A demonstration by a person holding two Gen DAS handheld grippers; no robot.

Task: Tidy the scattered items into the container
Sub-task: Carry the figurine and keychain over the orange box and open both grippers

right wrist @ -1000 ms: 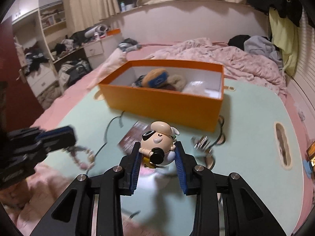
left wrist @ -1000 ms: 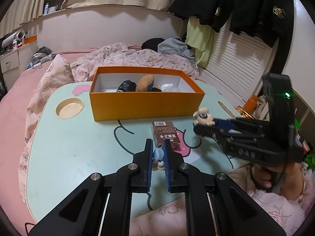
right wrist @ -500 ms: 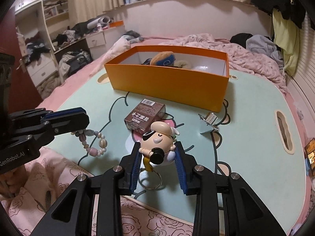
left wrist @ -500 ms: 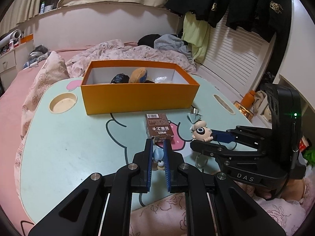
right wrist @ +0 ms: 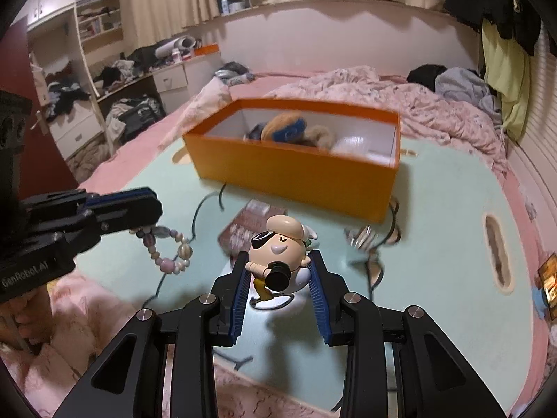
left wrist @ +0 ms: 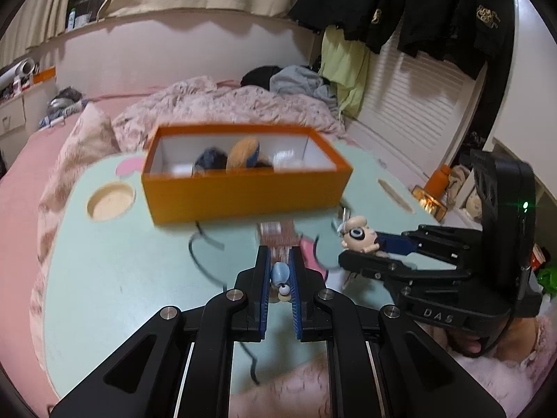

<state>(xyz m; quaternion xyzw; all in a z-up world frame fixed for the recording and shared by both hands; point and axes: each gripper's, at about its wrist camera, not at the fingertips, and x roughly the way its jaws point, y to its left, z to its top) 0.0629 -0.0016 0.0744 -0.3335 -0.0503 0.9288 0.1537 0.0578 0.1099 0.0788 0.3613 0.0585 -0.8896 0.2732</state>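
An orange box [left wrist: 243,191] [right wrist: 296,177] with plush items inside stands on the mint-green table [left wrist: 122,278] [right wrist: 452,226]. My left gripper [left wrist: 280,271] is shut on a bead bracelet [left wrist: 280,275], which hangs from it in the right wrist view [right wrist: 167,247], above the table's near side. My right gripper [right wrist: 280,271] is shut on a small figure keychain [right wrist: 278,250] with a black eye patch; it also shows in the left wrist view [left wrist: 358,235]. Both are held short of the box.
A brown packet [right wrist: 243,230] [left wrist: 278,237] lies on the table before the box. A metal clip [right wrist: 360,235] lies to its right. The table has a round cup hole [left wrist: 109,200] and a slot [right wrist: 496,244]. Bedding lies behind.
Both grippers have risen and moved toward the box with their items held. The box now looks closer and the view is blurred by motion.
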